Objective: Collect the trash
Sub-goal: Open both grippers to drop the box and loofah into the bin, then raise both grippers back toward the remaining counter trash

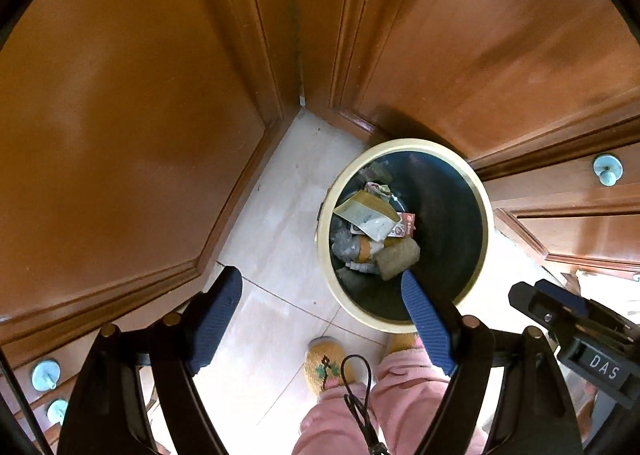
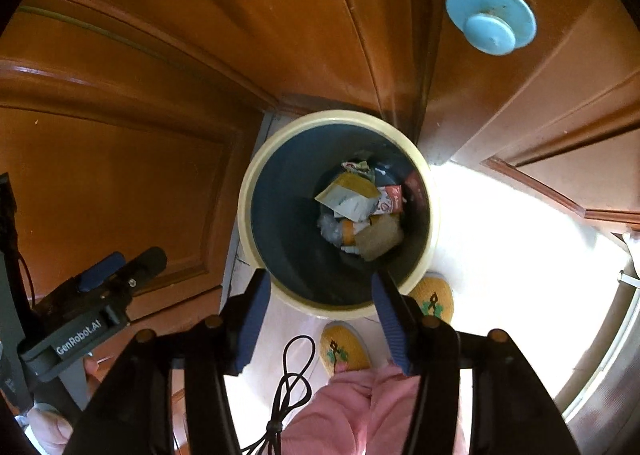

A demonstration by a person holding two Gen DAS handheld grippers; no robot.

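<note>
A round bin with a cream rim (image 1: 486, 211) and dark inside stands on the tiled floor in a corner of wooden cabinets. It holds trash (image 1: 374, 233): paper wrappers, a crumpled plastic bag, a brown roll. The bin rim (image 2: 246, 211) and the trash (image 2: 360, 211) also show in the right wrist view. My left gripper (image 1: 324, 287) is open and empty above the bin's near-left edge. My right gripper (image 2: 320, 287) is open and empty above the bin's near edge. The right gripper shows in the left view (image 1: 560, 315), the left gripper in the right view (image 2: 116, 267).
Wooden cabinet doors (image 1: 120, 115) with blue knobs (image 2: 490, 21) close in the corner on both sides. The person's yellow slippers (image 2: 346, 347) and pink trousers (image 1: 400, 407) are just below the bin. A black cord (image 2: 294, 383) hangs down.
</note>
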